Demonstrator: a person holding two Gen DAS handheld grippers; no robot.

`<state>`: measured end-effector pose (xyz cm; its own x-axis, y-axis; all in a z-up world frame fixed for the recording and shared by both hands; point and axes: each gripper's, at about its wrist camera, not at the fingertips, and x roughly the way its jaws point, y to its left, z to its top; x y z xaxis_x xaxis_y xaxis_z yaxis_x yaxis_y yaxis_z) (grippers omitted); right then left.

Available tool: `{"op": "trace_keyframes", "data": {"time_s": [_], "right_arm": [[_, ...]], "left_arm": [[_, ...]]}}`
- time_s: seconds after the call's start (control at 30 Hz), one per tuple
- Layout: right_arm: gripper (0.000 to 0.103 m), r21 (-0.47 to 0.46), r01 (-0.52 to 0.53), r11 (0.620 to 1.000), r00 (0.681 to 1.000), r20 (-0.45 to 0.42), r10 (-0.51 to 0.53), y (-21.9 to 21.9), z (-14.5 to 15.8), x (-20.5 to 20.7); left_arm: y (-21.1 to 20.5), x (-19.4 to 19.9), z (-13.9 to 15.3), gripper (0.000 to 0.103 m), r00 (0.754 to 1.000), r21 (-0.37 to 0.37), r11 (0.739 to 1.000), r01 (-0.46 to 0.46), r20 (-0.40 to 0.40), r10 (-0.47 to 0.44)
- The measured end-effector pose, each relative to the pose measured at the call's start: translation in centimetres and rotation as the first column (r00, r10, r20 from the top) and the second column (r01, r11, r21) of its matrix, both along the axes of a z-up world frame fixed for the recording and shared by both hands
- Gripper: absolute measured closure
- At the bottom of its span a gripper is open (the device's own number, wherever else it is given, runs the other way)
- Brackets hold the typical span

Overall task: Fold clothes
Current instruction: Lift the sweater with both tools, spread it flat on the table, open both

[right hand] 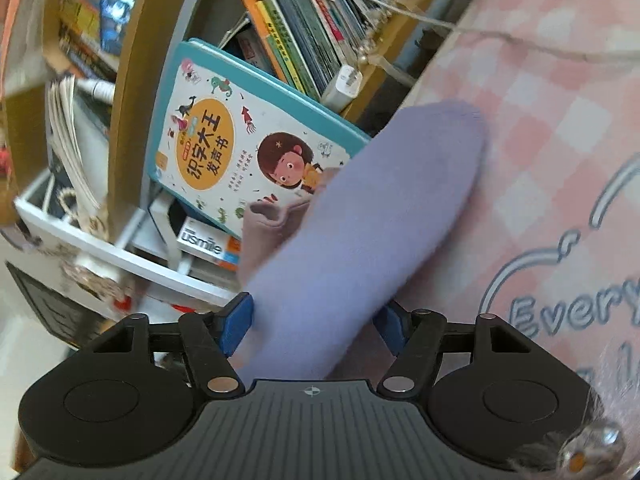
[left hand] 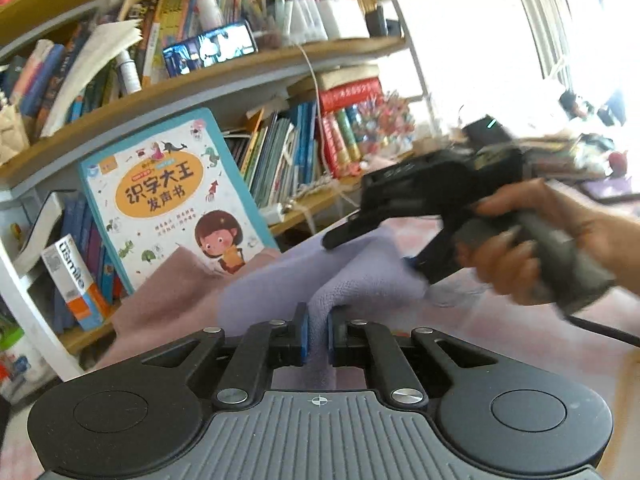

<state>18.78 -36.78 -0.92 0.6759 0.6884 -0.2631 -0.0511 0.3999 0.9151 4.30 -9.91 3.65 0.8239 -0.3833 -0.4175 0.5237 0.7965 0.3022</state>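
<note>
A children's book point(left hand: 176, 196) leans against the crowded bookshelf point(left hand: 224, 76) — a white charger point(right hand: 343, 85) rests on a lower shelf.

A lavender knit garment point(left hand: 352, 280) lies beside a dusty-pink one point(left hand: 168, 300) on pink-and-white checked bedding point(right hand: 552, 120); the teal-edged children's book point(left hand: 172, 196) carries an orange oval.

L fingers point(left hand: 308, 334) pinching lavender cloth point(left hand: 320, 280), R gripper point(left hand: 340, 236) near.

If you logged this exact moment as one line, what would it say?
task: fold clothes | left gripper: jaws shut on lavender cloth | right gripper: jaws wider, cloth between them, grip unclear | under: pink checked sheet
</note>
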Motion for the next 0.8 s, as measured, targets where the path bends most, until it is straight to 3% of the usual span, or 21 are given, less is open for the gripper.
{"op": "trace_keyframes", "data": {"time_s": [0.23, 0.3, 0.4, 0.57, 0.67, 0.73, 0.8], "right_arm": [[0.058, 0.049, 0.048, 0.998, 0.999, -0.02, -0.047, -0.2, -0.1, -0.8], [0.08, 0.025, 0.066, 0.998, 0.997, 0.029, -0.066, -0.4, 1.4, -1.6], [0.091, -0.009, 0.094, 0.995, 0.99, 0.103, -0.093, -0.7, 3.6, -2.9], [0.092, -0.06, 0.147, 0.987, 0.966, 0.225, -0.13, -1.1, 7.3, -5.0], [0.092, -0.106, 0.136, 0.985, 0.943, 0.318, -0.096, 0.5, 10.5, -5.5], [0.092, -0.141, 0.125, 0.982, 0.923, 0.379, -0.063, 1.9, 12.8, -5.8], [0.092, -0.175, 0.116, 0.978, 0.899, 0.437, -0.028, 3.2, 15.1, -6.1]], "left_arm": [[2.8, -3.5, 1.0, 0.096, 0.998, -0.076, 0.995, -0.059, -0.02, 0.057], [3.6, -4.2, 1.2, 0.096, 0.997, -0.098, 0.992, -0.077, -0.028, 0.075], [4.1, -5.2, 1.3, 0.096, 0.997, -0.118, 0.99, -0.076, -0.038, 0.072], [4.3, -7.1, 3.5, 0.096, 0.999, -0.218, 0.975, 0.045, 0.01, -0.044], [4.7, -8.2, 6.5, 0.096, 0.98, -0.337, 0.921, 0.195, 0.1, -0.171], [5.3, -9.0, 8.8, 0.096, 0.95, -0.412, 0.857, 0.308, 0.188, -0.251], [6.2, -9.9, 10.9, 0.096, 0.907, -0.475, 0.775, 0.416, 0.284, -0.312]]}}
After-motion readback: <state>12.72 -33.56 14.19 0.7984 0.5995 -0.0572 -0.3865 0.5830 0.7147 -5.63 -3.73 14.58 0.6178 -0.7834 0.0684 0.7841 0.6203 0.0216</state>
